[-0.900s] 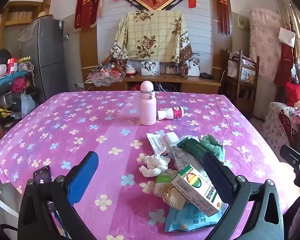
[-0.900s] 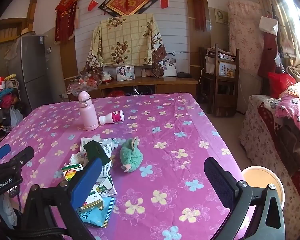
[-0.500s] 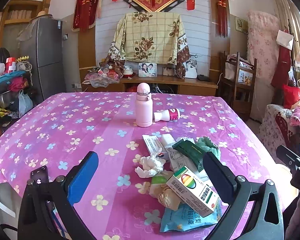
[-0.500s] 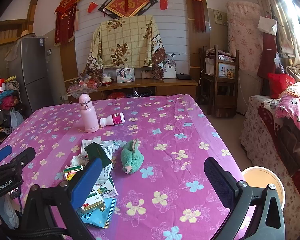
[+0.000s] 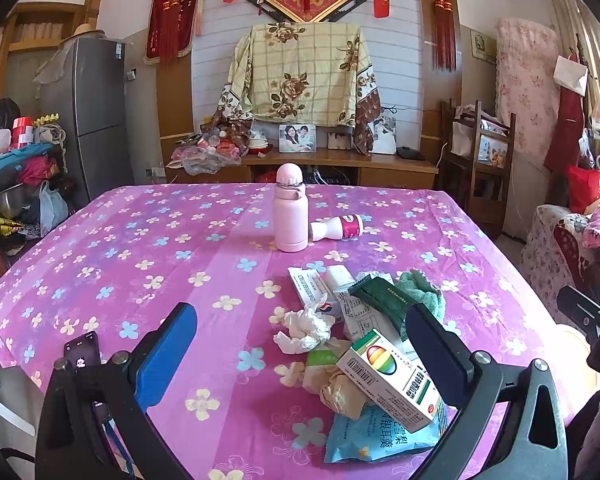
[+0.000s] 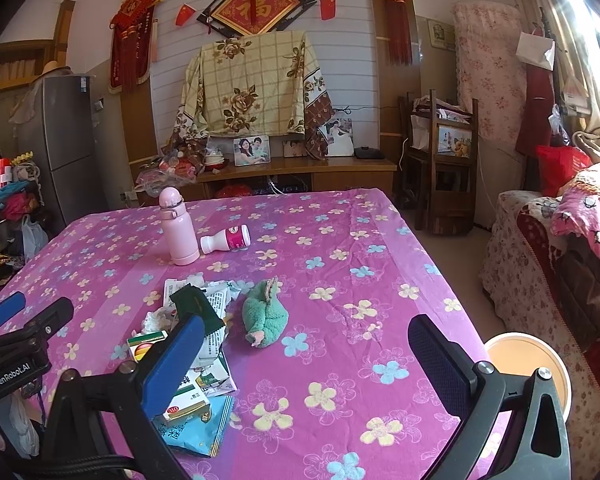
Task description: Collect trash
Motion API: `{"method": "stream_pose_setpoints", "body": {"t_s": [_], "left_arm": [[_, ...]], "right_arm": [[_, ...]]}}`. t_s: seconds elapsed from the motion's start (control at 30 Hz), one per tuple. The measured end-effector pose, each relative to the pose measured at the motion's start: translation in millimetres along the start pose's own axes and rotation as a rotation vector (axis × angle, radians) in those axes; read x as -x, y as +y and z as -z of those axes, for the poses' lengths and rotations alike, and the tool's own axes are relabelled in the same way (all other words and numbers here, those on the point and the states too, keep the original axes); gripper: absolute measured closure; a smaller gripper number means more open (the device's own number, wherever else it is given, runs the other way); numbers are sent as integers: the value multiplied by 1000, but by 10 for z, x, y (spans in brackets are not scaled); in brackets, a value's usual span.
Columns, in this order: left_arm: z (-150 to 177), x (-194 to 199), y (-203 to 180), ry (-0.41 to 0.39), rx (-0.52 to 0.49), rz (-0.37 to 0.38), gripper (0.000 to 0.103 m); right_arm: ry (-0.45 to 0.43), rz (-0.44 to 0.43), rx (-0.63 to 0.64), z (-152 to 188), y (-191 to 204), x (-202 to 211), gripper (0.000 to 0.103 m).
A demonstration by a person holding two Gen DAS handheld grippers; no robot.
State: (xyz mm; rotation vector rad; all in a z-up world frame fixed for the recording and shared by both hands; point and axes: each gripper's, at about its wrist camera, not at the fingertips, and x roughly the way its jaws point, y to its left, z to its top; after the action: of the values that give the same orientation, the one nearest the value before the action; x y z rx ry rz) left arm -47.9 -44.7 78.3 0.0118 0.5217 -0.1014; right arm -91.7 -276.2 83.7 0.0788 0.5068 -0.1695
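Left wrist view: the left gripper (image 5: 300, 356) is seen low over the near edge of the table (image 5: 100, 256), its jaws spread wide and gripping nothing. Between the jaws, from left to right, a crumpled tissue (image 5: 305, 329), a brown paper wad (image 5: 342, 394) and a white box (image 5: 388, 378) are seen; the box lies tilted on a blue packet (image 5: 376, 436). Behind them white leaflets (image 5: 314, 286), a dark green sachet (image 5: 384, 300) and a green cloth (image 5: 424, 290) are piled together. Farther back a pink flask (image 5: 289, 210) stands upright, with a small bottle (image 5: 336, 229) lying on its side just to its right.

In the right wrist view the right gripper (image 6: 306, 364) is held over bare tablecloth to the right of the pile, jaws released and empty. An orange bin (image 6: 528, 364) is seen on the floor beyond the table's right edge.
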Motion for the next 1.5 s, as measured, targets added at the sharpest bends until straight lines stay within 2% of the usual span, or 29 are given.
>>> {"method": "stream_pose_setpoints", "body": {"t_s": [0.63, 1.07, 1.5], "left_arm": [[20, -33, 17, 7, -6, -9, 0], [15, -46, 16, -16, -10, -8, 0], [68, -125, 69, 29, 9, -16, 0]], "right_arm": [[27, 0, 11, 8, 0, -14, 0], [54, -17, 0, 21, -11, -67, 0], [76, -45, -9, 48, 12, -114, 0]]}}
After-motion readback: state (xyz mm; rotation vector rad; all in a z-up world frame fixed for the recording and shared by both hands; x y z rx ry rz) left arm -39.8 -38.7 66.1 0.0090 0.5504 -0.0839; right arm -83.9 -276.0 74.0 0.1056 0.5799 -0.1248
